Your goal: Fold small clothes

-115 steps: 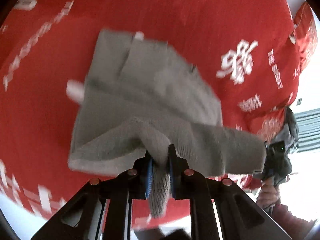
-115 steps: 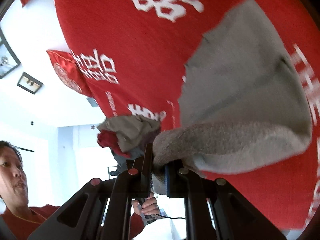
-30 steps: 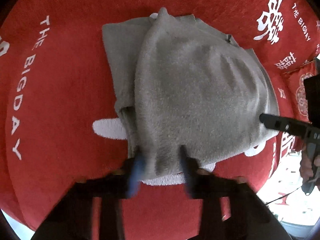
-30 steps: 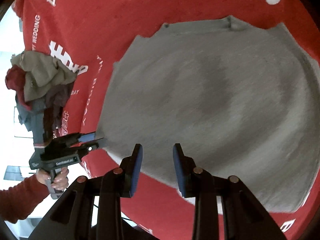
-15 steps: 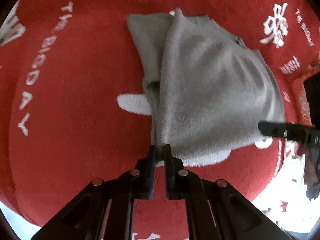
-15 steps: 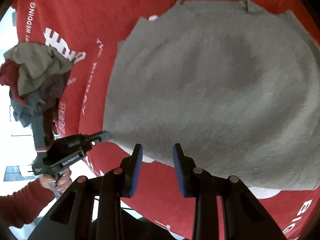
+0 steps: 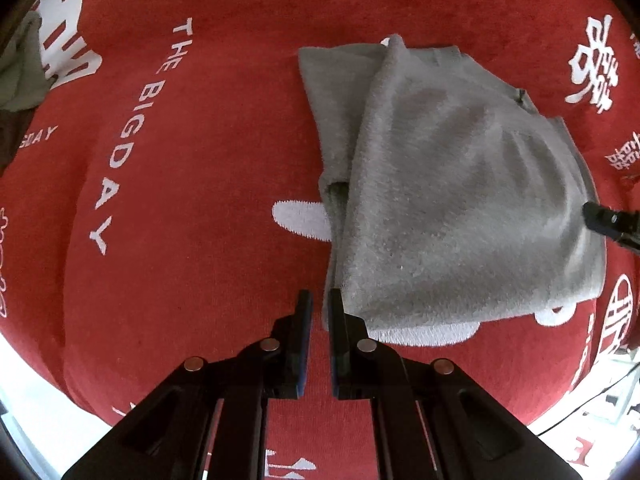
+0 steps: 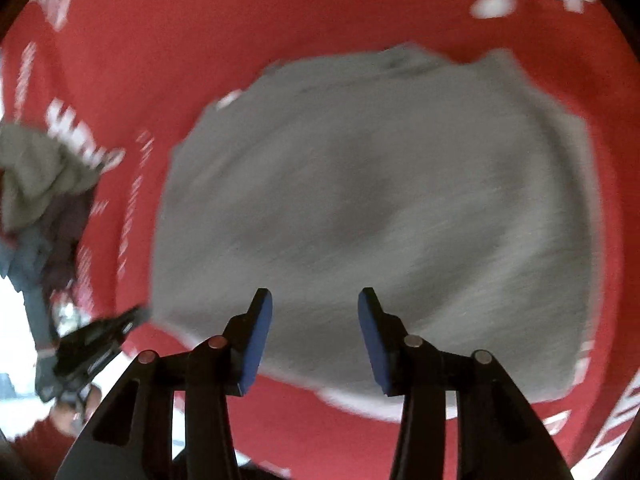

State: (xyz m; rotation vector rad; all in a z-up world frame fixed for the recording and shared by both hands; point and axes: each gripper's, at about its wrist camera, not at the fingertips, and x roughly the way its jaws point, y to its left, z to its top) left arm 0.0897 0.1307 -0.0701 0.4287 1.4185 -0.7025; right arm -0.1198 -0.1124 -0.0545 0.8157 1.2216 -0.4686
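A grey fleecy garment (image 7: 460, 200) lies folded on the red cloth-covered surface (image 7: 180, 240), with a narrower layer showing along its left edge. My left gripper (image 7: 318, 300) is shut and empty, just left of the garment's near left corner. Its right finger is close beside the cloth edge. In the blurred right wrist view the garment (image 8: 380, 200) fills the middle. My right gripper (image 8: 316, 300) hovers over its near edge, jaws opening with nothing between them. One finger of the right gripper (image 7: 608, 220) shows at the garment's right edge.
A pile of other clothes (image 8: 36, 176) sits at the left, also glimpsed in the left wrist view as an olive heap (image 7: 20, 72). The red cover carries white lettering (image 7: 120, 140). The left gripper (image 8: 100, 336), held by a hand in a red sleeve, appears lower left.
The left gripper closed near the garment's near edge and now sits just left of its corner, empty. The right gripper's jaws widened and it shifted over the garment.
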